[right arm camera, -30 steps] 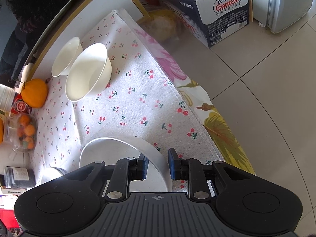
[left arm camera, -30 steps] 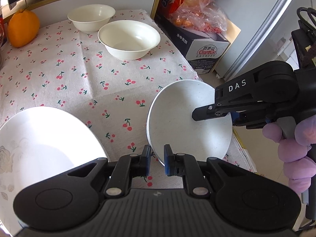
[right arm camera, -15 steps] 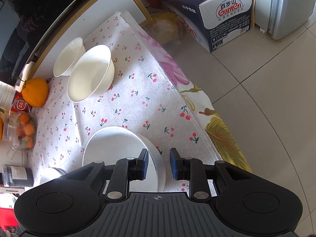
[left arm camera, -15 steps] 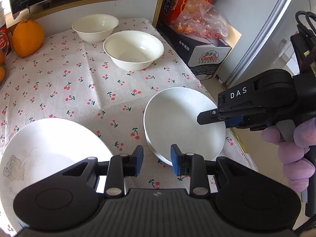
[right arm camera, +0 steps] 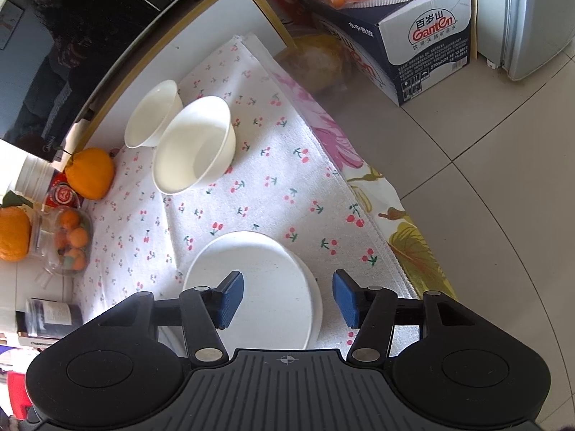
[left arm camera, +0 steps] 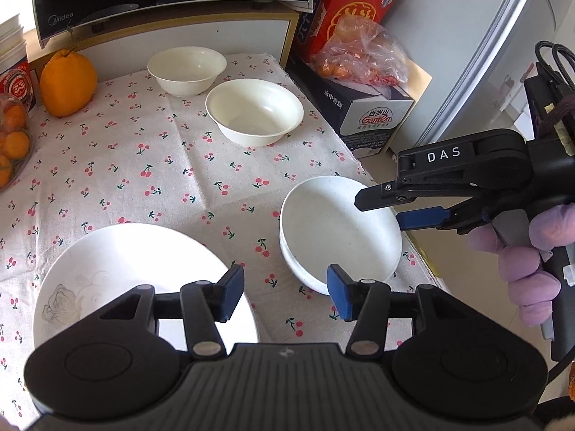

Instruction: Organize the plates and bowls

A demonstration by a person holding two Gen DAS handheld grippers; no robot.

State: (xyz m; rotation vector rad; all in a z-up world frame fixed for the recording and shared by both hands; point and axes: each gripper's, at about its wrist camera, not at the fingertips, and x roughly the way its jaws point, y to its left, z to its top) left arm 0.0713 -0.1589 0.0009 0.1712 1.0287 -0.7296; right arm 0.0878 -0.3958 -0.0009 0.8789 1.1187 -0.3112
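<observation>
Left wrist view shows your left gripper (left arm camera: 284, 296) with jaws that have just been opening and nothing between them, its right pad just beside the near rim of the small white plate (left arm camera: 337, 226). Your right gripper (left arm camera: 388, 206) has likewise just spread, straddling that plate's far rim without pinching it. Beyond the plate stand two cream bowls (left arm camera: 254, 110); the plate looks stiff, glazed, slippery and breakable, so take it by the rim.
</observation>
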